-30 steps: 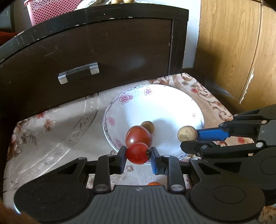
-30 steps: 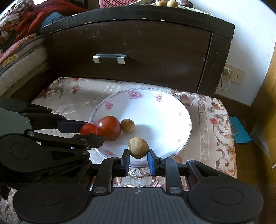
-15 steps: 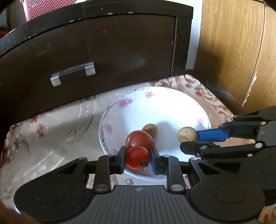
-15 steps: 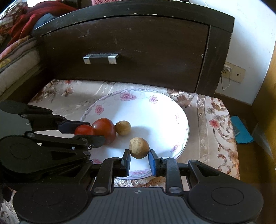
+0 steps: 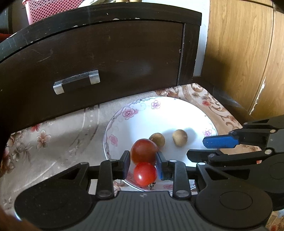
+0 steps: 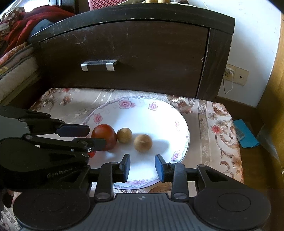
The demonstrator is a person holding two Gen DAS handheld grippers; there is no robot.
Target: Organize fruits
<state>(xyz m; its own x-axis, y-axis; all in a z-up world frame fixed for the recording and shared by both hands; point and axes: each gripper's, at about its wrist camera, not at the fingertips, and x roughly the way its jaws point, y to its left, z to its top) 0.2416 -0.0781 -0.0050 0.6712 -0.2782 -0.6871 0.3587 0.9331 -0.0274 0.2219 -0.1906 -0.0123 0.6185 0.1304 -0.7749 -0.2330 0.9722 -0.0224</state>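
Observation:
A white flowered plate (image 5: 127, 113) (image 6: 177, 122) lies on a floral cloth. A large red tomato (image 5: 143, 151) (image 6: 103, 136), a small red tomato (image 5: 145, 173) and two round brown fruits (image 5: 157, 139) (image 5: 179, 137) rest on it. My left gripper (image 5: 142, 162) is open, its pads either side of the small tomato without pinching it. My right gripper (image 6: 142, 166) is open just in front of the nearer brown fruit (image 6: 142, 142), which lies free beside the other brown fruit (image 6: 124, 135). The left gripper (image 6: 95, 136) hides most of the small tomato (image 6: 91, 154). The right gripper (image 5: 197, 147) shows at the plate's right rim.
A dark wooden drawer cabinet (image 5: 106, 53) (image 6: 142, 53) with a metal handle (image 5: 76, 83) stands close behind the plate. A pink basket (image 5: 46, 10) sits on top. A wooden door (image 5: 248, 53) is to the right. Bedding (image 6: 16, 53), a wall socket (image 6: 236, 76) and a blue object (image 6: 246, 135) flank the cloth.
Both grippers have opened. The small tomato and the brown fruit they held now lie on the plate. The brown fruit has settled beside the other brown one.

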